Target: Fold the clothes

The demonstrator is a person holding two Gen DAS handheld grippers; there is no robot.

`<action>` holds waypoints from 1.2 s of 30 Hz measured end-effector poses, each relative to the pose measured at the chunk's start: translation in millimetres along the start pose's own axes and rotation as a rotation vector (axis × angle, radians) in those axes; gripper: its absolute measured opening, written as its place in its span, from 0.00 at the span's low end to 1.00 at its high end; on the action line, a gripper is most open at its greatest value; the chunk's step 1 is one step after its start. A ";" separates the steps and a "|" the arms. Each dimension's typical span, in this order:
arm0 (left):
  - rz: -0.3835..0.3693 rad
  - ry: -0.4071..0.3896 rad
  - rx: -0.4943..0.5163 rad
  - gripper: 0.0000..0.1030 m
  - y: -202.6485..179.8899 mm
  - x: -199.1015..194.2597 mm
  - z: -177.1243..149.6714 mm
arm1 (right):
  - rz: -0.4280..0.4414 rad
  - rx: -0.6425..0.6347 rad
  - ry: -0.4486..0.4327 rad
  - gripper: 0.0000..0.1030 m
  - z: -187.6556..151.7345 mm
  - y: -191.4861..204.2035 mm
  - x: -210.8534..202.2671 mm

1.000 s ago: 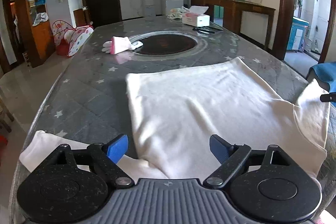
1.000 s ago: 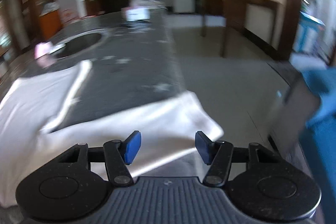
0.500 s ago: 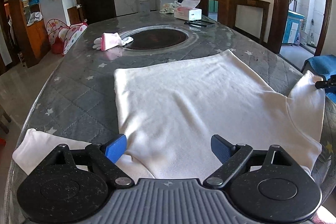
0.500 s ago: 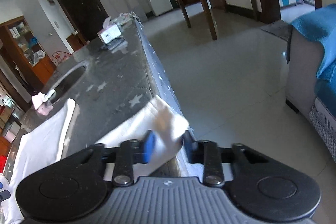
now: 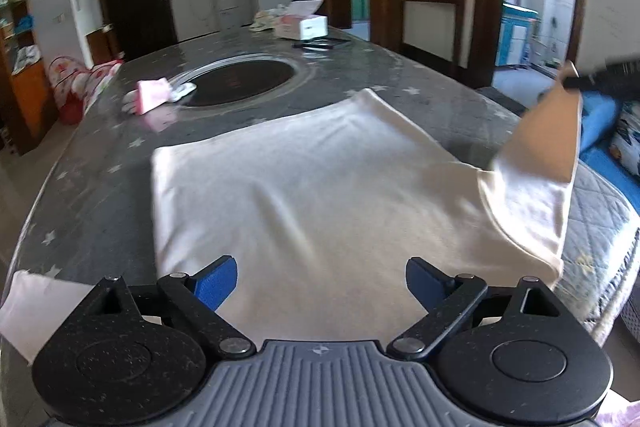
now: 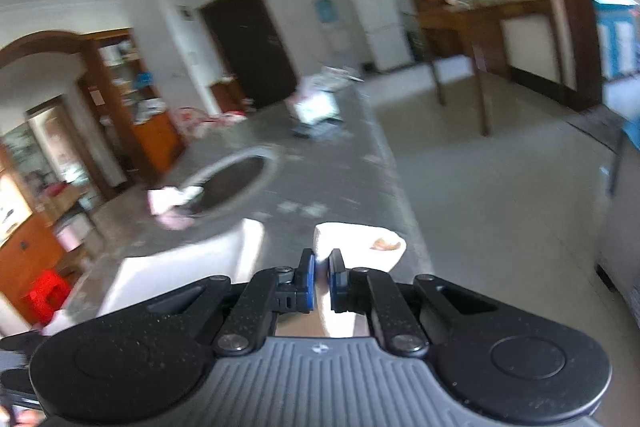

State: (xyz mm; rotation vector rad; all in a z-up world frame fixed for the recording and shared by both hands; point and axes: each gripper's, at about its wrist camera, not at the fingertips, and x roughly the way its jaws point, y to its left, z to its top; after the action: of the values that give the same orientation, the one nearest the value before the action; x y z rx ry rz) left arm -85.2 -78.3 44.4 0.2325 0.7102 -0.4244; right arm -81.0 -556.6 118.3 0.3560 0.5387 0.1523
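The grey star-patterned bench (image 5: 100,155) carries a white garment (image 5: 312,195) spread flat across its near half. Its right sleeve (image 5: 536,163) is lifted off the surface, pinched in the closed right gripper (image 6: 322,281). The left gripper (image 5: 320,281) hovers over the near hem, jaws opening wide, nothing between them. A tissue box (image 5: 302,25) sits far back; its print is too blurred to read.
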 end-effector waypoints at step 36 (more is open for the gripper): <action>0.075 -0.038 -0.171 0.91 68.3 -42.1 -42.2 | 0.506 -0.459 0.357 0.31 -43.4 241.1 69.6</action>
State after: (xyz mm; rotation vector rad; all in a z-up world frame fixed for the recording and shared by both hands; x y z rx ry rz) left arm -107.4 9.6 45.9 0.0892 0.6946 -0.2935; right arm -56.6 -304.0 139.8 0.0054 0.7364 0.8258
